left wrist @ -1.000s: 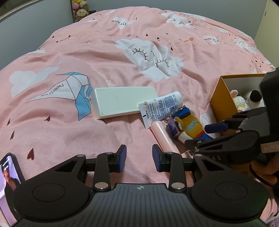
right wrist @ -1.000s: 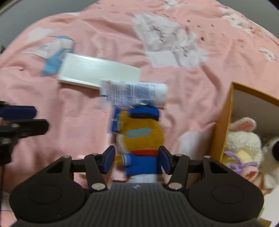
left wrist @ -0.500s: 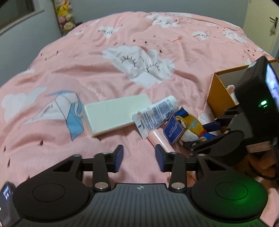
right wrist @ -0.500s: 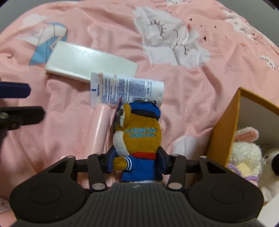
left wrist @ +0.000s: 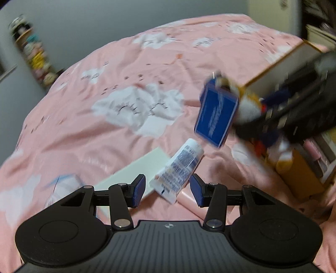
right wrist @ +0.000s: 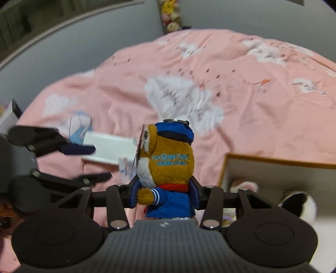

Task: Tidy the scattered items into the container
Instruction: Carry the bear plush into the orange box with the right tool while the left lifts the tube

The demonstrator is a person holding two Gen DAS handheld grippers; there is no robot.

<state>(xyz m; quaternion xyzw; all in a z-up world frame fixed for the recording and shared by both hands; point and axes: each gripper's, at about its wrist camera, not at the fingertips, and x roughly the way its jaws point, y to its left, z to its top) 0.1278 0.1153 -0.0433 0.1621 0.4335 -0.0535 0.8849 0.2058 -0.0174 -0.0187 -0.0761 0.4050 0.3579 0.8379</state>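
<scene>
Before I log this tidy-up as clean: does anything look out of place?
Yes. A white tube lies tilted on the bedspread, overlapping a flat white box; both are still outside the yellow container.

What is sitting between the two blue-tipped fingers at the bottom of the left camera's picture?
In the left wrist view, the crimped end of a white tube lies on the pink bedspread between the opening fingers of the left gripper, untouched.

Pink cloud-print duvet [left wrist: 130, 69]; plush toys on shelf [right wrist: 171, 14] by wall.
</scene>
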